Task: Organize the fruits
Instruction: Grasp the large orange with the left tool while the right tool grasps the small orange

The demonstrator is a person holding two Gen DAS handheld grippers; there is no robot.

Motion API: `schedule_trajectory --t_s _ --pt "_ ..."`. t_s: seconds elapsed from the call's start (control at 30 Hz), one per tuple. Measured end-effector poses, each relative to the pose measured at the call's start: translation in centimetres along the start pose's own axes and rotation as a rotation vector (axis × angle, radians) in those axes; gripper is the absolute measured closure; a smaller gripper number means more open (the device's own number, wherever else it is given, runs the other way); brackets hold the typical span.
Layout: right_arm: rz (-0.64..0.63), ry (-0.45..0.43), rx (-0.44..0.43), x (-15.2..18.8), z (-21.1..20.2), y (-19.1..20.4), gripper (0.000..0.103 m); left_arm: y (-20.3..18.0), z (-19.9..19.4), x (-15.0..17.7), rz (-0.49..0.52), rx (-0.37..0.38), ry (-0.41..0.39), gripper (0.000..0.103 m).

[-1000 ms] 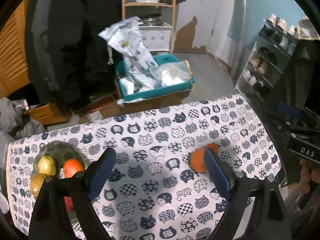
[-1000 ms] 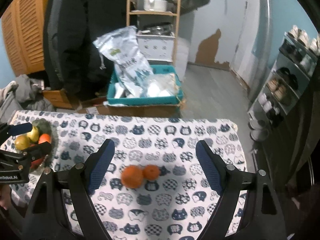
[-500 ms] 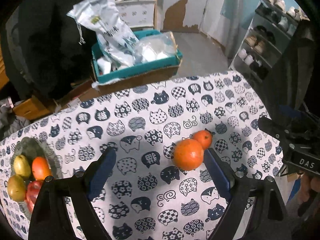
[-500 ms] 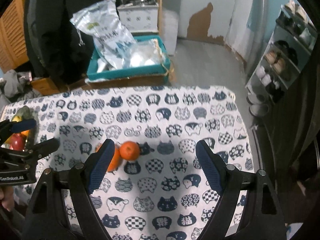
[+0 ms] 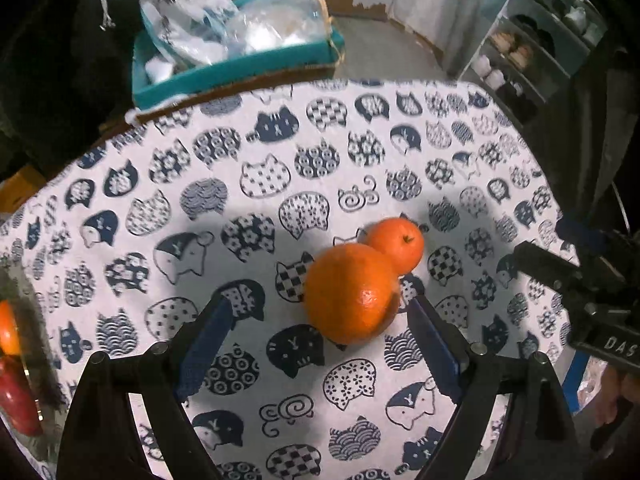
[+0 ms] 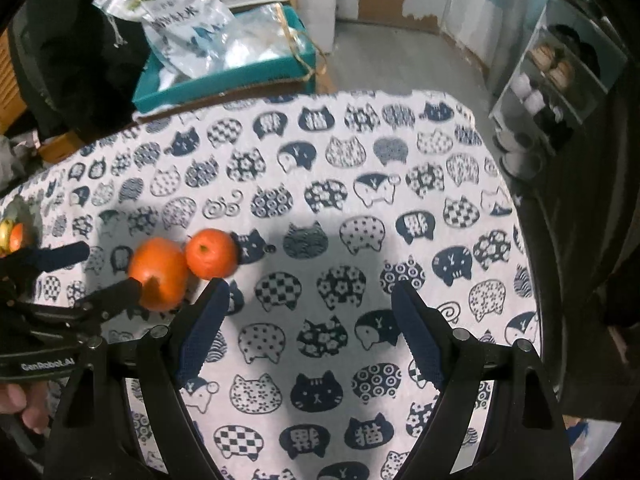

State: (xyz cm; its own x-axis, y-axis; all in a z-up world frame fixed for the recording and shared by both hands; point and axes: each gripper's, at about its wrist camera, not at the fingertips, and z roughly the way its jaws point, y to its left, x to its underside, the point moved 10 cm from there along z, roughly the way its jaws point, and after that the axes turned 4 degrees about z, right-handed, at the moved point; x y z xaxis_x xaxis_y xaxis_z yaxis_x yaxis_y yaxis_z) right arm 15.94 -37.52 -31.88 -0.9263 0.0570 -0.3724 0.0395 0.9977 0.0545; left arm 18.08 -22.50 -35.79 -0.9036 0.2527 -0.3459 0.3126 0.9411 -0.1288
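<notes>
Left hand-held gripper [image 5: 320, 316], spread, straddles the big orange [image 5: 350, 288]; closing may nudge the touching small orange [image 5: 396, 244] rolling beyond it.

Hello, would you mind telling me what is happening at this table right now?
A person holds a gripper in each hand over a table with a cat-print tablecloth, sorting fruit. The left gripper is open around the large round orange, not yet gripping. A smaller orange tangerine touches the orange. The right gripper is open over bare cloth. More fruit sits in a dish at the left edge.
</notes>
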Motion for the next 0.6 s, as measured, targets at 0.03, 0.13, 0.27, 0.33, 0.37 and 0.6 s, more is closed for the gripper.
schedule_trajectory --t_s 0.03,0.13,0.27,0.33,0.37,0.6 --pt "0.004 0.004 -0.001 0.1 0.2 -0.1 0.02 0.1 0.5 0.1 0.001 -0.006 0.007 0.013" --pt "0.018 0.021 -0.014 0.3 1.0 -0.2 0.02 0.0 1.6 0.3 -0.026 0.028 0.022 0.012" --pt "0.031 0.046 -0.016 0.8 2.0 -0.4 0.02 -0.3 2.2 0.2 -0.061 0.063 0.03 0.012" --pt "0.038 0.056 -0.021 0.9 2.4 -0.3 0.02 -0.5 2.5 0.1 -0.052 0.062 0.028 0.012" --pt "0.041 0.06 -0.023 0.9 2.5 -0.3 0.02 -0.7 2.6 0.1 -0.048 0.064 0.028 0.012" --pt "0.043 0.066 -0.047 0.5 2.9 0.2 0.02 -2.0 2.9 0.3 -0.035 0.146 0.03 0.04"
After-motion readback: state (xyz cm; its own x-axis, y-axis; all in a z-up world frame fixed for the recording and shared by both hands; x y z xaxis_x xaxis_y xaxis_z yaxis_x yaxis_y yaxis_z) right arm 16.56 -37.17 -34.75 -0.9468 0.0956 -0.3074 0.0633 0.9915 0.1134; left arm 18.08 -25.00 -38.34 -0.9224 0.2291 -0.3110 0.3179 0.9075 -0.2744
